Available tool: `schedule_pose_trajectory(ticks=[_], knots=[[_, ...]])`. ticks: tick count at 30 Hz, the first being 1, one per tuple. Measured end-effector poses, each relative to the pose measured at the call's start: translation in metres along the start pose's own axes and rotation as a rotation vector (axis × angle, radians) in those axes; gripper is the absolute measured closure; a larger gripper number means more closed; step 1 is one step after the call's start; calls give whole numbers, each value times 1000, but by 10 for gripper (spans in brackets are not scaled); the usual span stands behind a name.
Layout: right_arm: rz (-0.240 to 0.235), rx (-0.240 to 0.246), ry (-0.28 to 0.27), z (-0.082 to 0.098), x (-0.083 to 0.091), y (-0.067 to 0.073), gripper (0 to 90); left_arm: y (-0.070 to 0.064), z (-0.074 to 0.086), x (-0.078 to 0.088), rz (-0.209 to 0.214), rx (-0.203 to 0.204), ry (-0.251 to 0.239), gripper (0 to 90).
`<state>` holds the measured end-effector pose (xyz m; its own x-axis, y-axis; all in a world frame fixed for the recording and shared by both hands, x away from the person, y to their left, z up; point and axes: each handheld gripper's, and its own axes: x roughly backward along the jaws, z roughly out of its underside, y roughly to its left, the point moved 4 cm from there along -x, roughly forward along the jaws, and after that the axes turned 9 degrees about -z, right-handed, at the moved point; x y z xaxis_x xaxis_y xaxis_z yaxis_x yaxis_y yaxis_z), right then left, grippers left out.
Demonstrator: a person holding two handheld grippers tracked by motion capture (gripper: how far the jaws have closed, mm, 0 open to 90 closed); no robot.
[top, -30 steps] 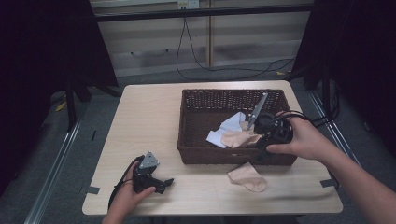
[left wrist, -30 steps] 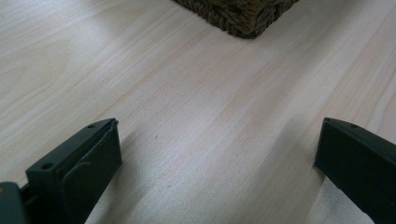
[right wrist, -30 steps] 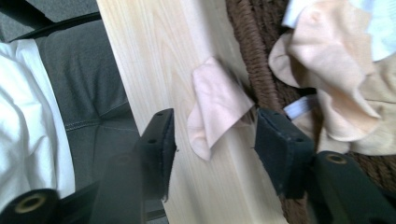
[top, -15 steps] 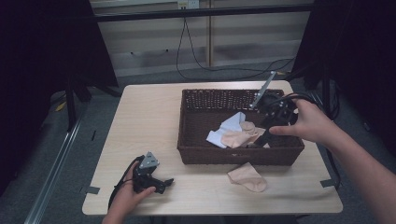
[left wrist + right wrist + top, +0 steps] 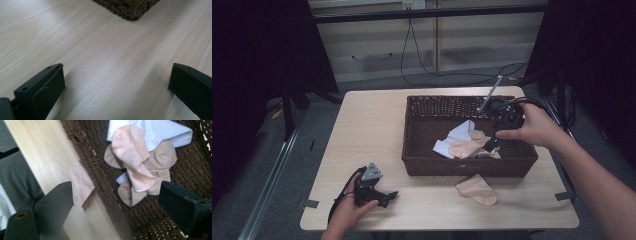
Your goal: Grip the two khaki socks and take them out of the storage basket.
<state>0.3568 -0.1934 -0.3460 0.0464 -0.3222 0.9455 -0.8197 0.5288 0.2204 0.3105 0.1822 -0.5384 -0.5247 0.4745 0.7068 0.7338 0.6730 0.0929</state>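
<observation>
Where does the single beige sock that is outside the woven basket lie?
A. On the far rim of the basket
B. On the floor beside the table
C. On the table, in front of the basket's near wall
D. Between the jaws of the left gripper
C: in the high view the beige sock lies flat on the table, just before the near wall of the basket.

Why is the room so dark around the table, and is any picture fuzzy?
In the high view, light falls on the table and the basket while the room's edges stay nearly black. In the left gripper view, the tabletop grain looks sharp, with soft shadows beside the jaws. In the right gripper view, the socks are clear, but the near jaws and the basket rim look a little soft.
</observation>
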Motion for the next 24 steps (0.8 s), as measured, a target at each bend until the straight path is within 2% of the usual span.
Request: schedule_pose_trajectory(ticks=[6, 13, 16, 18, 20, 24], knots=[[13, -34, 7, -1, -15, -13, 111, 0, 0, 0, -1, 0, -1, 0], [27, -76, -12, -3, -31, -29, 110, 0, 0, 0, 0, 0, -1, 0], [37, -86, -18, -4, -39, -34, 148, 0, 0, 0, 0, 0, -1, 0], [24, -89, -14, -4, -44, -37, 166, 0, 0, 0, 2, 5, -1, 0], [24, -97, -31, -3, -48, -41, 242, 0, 0, 0, 2, 6, -1, 0], [19, -118, -19, -2, -56, -46, 326, 0, 0, 0, 2, 6, -1, 0]])
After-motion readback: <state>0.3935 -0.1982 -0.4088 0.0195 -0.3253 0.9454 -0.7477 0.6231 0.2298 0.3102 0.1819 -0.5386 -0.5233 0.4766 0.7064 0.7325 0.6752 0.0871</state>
